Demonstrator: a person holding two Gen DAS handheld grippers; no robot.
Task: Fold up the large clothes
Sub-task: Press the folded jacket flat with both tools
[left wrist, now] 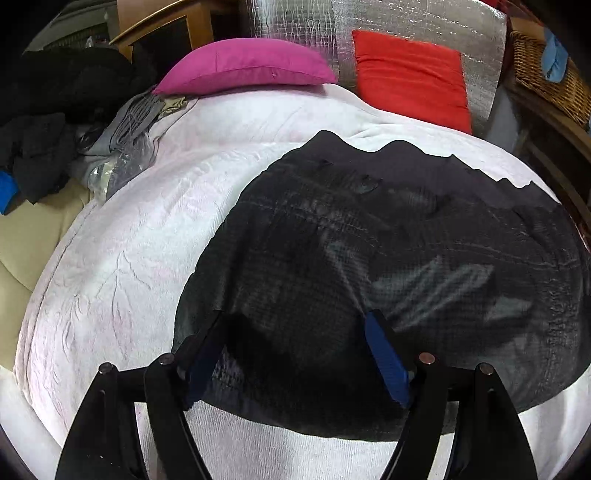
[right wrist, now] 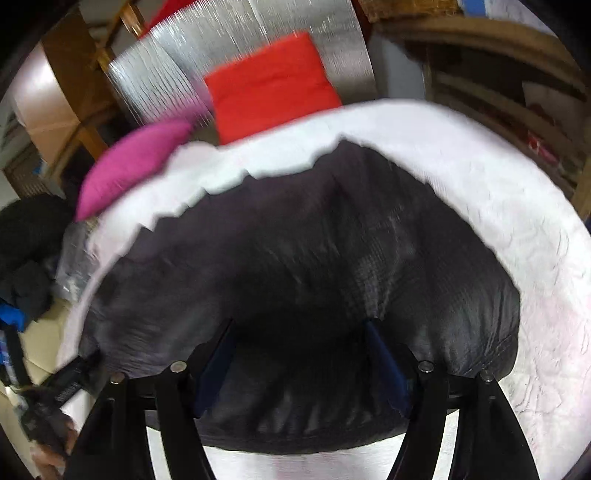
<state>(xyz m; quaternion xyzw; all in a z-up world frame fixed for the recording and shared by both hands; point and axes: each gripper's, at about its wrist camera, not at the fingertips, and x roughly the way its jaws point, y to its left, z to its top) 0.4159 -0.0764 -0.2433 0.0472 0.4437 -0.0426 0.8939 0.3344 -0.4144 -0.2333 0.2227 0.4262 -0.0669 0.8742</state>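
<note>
A large black garment lies spread flat on a white blanket, its far edge jagged. My left gripper hangs over the garment's near left part, jaws wide apart and open, blue pads clear of the cloth. In the blurred right wrist view the same black garment fills the middle. My right gripper is open above its near edge, with nothing pinched between the fingers. At the lower left of that view the left gripper's body and a hand show.
A pink pillow and a red pillow lie at the blanket's far end against a silver foil mat. A pile of dark clothes sits at the left. A wicker basket and wooden furniture stand at the right.
</note>
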